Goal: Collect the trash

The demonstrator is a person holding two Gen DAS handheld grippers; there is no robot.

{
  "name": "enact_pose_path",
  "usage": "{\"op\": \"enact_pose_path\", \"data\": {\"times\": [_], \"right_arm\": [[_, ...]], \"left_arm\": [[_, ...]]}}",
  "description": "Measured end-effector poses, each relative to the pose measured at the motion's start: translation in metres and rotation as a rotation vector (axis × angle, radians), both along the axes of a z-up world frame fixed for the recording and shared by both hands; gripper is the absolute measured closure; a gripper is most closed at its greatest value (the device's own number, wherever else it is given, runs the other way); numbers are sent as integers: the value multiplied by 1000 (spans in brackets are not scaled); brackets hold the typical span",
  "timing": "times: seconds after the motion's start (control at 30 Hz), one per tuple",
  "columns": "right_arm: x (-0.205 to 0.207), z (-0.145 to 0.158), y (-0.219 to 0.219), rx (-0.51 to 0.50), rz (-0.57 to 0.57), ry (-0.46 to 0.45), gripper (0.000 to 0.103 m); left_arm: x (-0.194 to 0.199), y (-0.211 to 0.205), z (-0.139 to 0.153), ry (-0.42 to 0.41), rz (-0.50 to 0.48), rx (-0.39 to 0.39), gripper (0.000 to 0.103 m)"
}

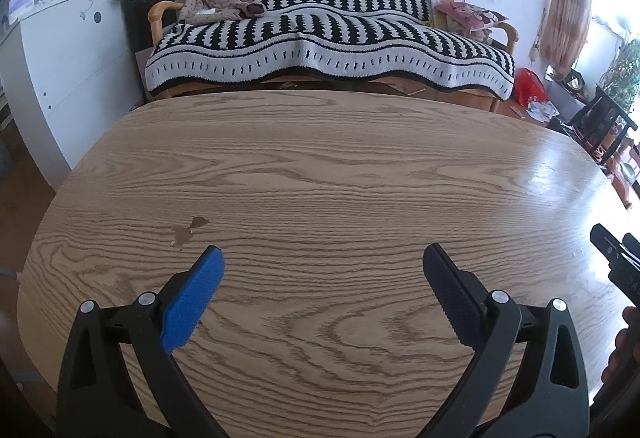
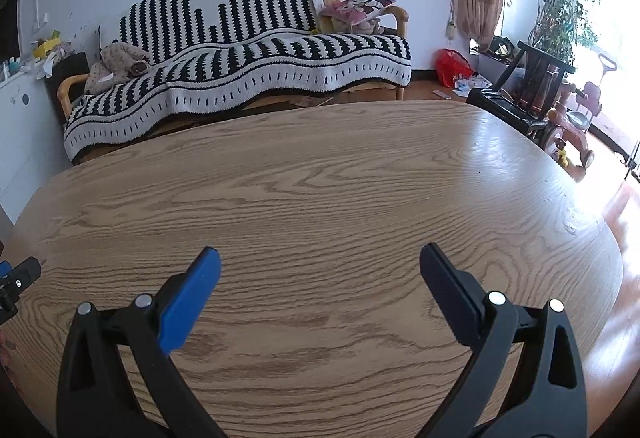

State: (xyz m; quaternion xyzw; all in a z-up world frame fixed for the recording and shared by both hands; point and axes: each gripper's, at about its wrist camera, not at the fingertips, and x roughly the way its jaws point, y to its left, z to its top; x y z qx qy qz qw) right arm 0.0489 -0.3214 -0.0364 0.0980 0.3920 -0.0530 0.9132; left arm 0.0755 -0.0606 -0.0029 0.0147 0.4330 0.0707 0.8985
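- Ahead of both grippers: a wood-grain table (image 1: pixel 320 178), its top bare apart from a small brown stain (image 1: pixel 188 230) just beyond the blue pad of the left gripper (image 1: pixel 322 262).
- Left gripper: jaws spread wide, nothing between them, hovering above the near part of the tabletop.
- Right gripper (image 2: pixel 320 262): jaws likewise wide apart and holding nothing, above the same table; its black body shows at the right edge of the left wrist view.
- Trash on the table: none visible in either view. Only the stain marks the surface, and a gripper cannot pick that up.
- Possible trash: scattered paper scraps (image 2: pixel 468 82) on the floor beside a red plastic bag (image 2: pixel 452 66), far beyond the table and to the right of the right gripper, past the end of the sofa (image 2: pixel 248 70).
- Progress, as a judgement: either the table is already cleared or collecting has not begun; the frames cannot settle which. No bin or collection bag is in sight near the tools.
- Left to do, likely: find the trash and a receptacle, then reach for the floor litter.
- Hidden or unclear: the near table edge lies behind the gripper bodies; the floor under the table is out of view; clutter on the white cabinet (image 1: pixel 68 50) far left is too small to identify.
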Motion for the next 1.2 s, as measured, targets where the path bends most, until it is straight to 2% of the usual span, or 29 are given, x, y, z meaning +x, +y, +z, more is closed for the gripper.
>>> {"op": "enact_pose_path", "data": {"times": [1.2], "right_arm": [[1, -4, -2, -5, -10, 20, 7]], "left_arm": [[2, 4, -5, 28, -1, -10, 6]]}}
